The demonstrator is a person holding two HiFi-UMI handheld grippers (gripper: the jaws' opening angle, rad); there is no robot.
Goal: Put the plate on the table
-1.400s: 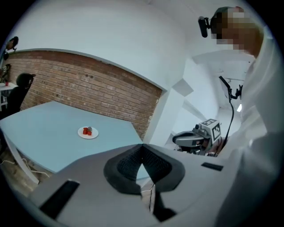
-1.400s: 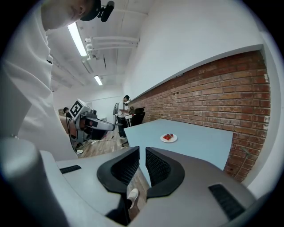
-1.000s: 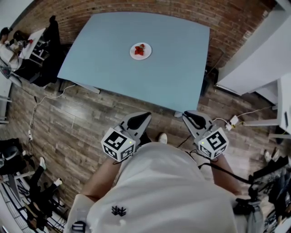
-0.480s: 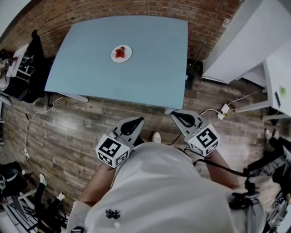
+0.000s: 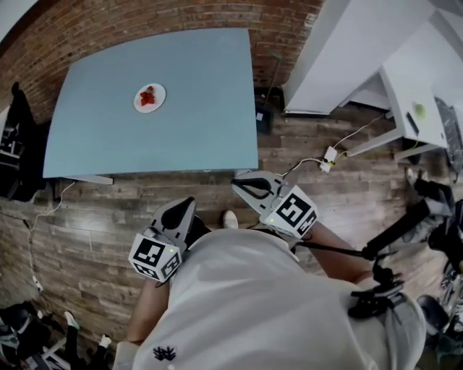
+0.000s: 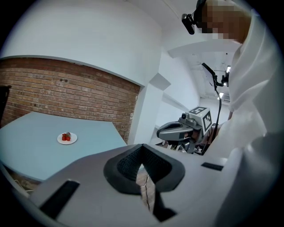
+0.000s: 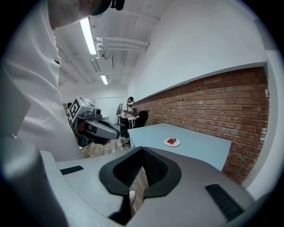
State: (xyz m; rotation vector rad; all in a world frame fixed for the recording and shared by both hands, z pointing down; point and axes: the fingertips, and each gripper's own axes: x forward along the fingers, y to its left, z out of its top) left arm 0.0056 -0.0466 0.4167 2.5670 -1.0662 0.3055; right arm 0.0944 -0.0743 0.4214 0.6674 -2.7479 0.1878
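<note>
At upper left of the head view, a white plate (image 5: 150,97) bearing small pieces of red food (image 5: 147,95) sits flat on a pale blue table (image 5: 195,115), towards the table's far side, near the brick wall (image 5: 145,18) that runs along the top of the frame. Lower in the same view, a person in a white shirt (image 5: 253,303) stands on the wood-plank floor (image 5: 87,217) just off the table's near edge, one white shoe (image 5: 229,219) showing between the two tools.

The left gripper (image 5: 185,208), at lower left of centre, has its jaws pressed together with nothing between them; its own view shows only a sliver of floor below the meeting pads. The right gripper (image 5: 243,185), at centre, points towards the table's near right corner, its jaws likewise closed tip to tip and empty. Both are well apart from the plate.

From the left gripper view, the plate (image 6: 67,138) appears at middle left on the table (image 6: 31,150), with the right gripper (image 6: 162,131) at centre right. From the right gripper view, the plate (image 7: 172,142) lies right of centre on the table (image 7: 199,148), and the left gripper (image 7: 116,132) sits at middle left. White furniture (image 5: 347,50) fills the upper right of the head view, and a white cable (image 5: 354,134) trails across the floor below it.
</note>
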